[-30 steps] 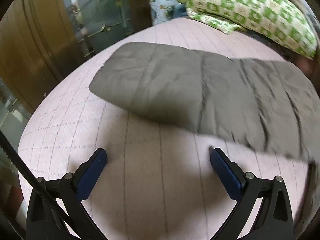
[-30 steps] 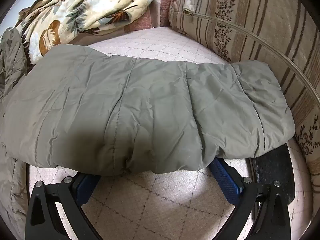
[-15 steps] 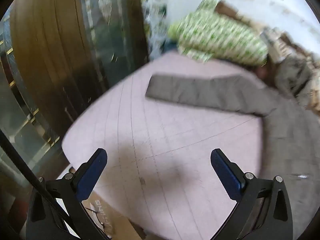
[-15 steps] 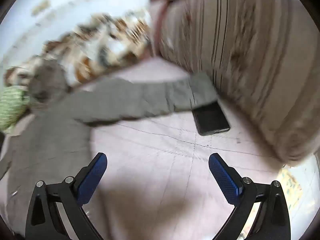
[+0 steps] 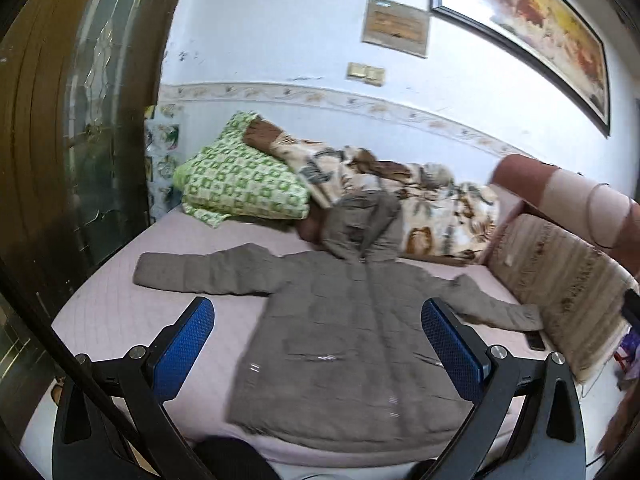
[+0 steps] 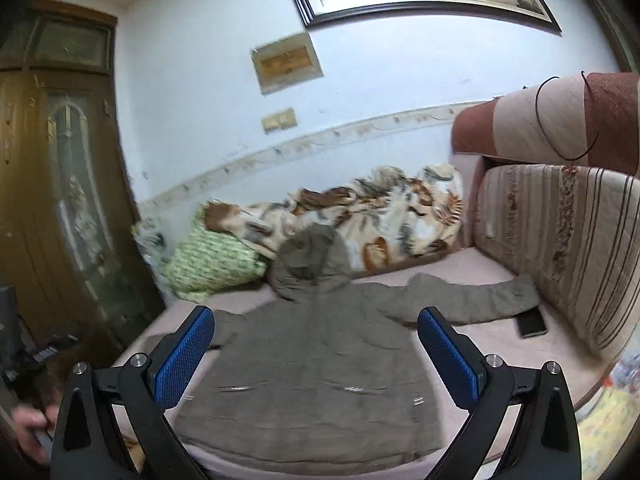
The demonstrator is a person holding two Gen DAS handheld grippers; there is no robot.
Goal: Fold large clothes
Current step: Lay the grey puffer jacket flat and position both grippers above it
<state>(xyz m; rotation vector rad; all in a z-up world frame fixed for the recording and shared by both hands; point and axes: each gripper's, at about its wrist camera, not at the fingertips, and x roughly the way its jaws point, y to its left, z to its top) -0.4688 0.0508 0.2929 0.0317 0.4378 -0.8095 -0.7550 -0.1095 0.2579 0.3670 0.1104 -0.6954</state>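
Left gripper (image 5: 316, 344) and right gripper (image 6: 316, 350), blue-padded fingers spread wide and holding nothing, are hovering above the near edge of the pink quilted bed (image 5: 120, 312). The grey-brown hooded padded coat (image 5: 344, 344) is lying flat on it, sleeves outstretched, hood resting against the leaf-print blanket (image 5: 432, 204). A black phone (image 6: 531, 323) is lying just beside the right cuff, near the striped cushion (image 6: 576, 248).

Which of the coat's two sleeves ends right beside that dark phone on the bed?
The grey-brown padded coat's sleeve stretching toward the striped cushion; its cuff reaches the phone.
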